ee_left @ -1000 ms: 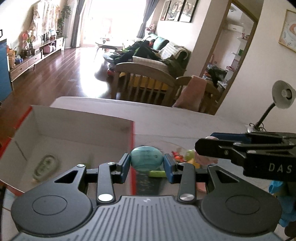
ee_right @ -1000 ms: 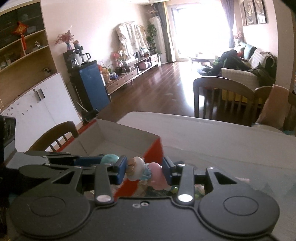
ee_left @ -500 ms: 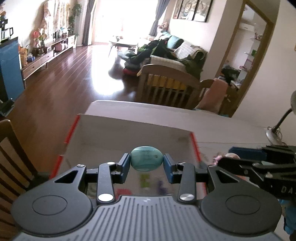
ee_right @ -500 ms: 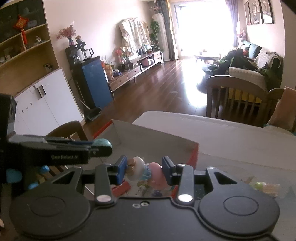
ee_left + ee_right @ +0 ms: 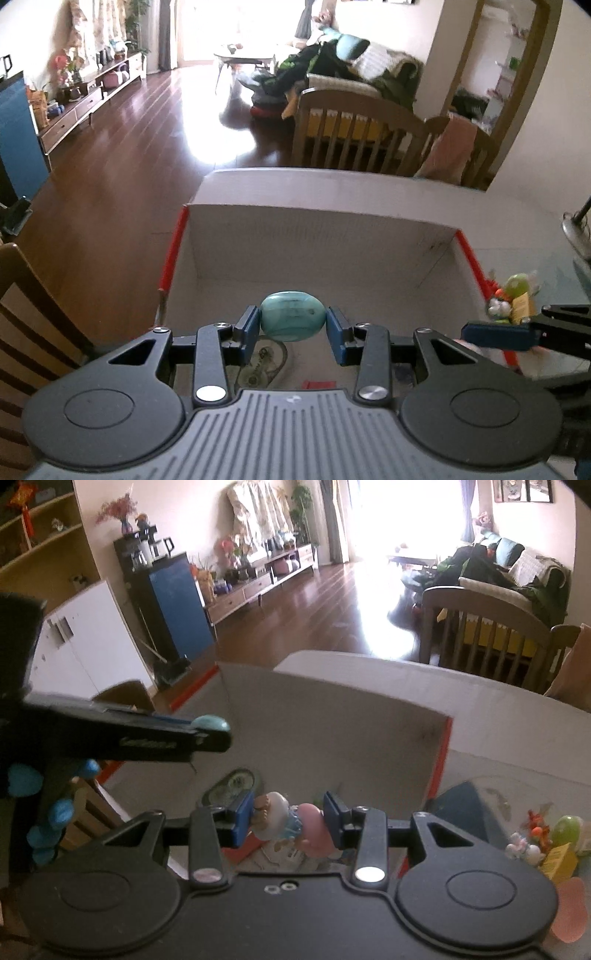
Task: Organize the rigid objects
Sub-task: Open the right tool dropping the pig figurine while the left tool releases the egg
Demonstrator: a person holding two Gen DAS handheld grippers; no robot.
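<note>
My left gripper [image 5: 292, 322] is shut on a teal egg-shaped stone [image 5: 293, 319] and holds it over the open cardboard box [image 5: 317, 236] with red edges. My right gripper [image 5: 289, 821] is shut on a small pink and white figurine [image 5: 286, 821] above the box's right part [image 5: 424, 734]. The left gripper also shows in the right wrist view [image 5: 212, 733], at the left over the box. An oval tag-like item [image 5: 264, 363] lies on the box floor, also in the right wrist view [image 5: 232, 782].
The box sits on a white table [image 5: 332, 184]. Small toys [image 5: 546, 838] lie on the table right of the box, next to a dark blue item [image 5: 465, 805]. A wooden chair [image 5: 354, 125] stands beyond the table; another chair [image 5: 33, 310] is at the left.
Both grippers have moved left over the box with their objects still held. The left gripper now looks straight into the box.
</note>
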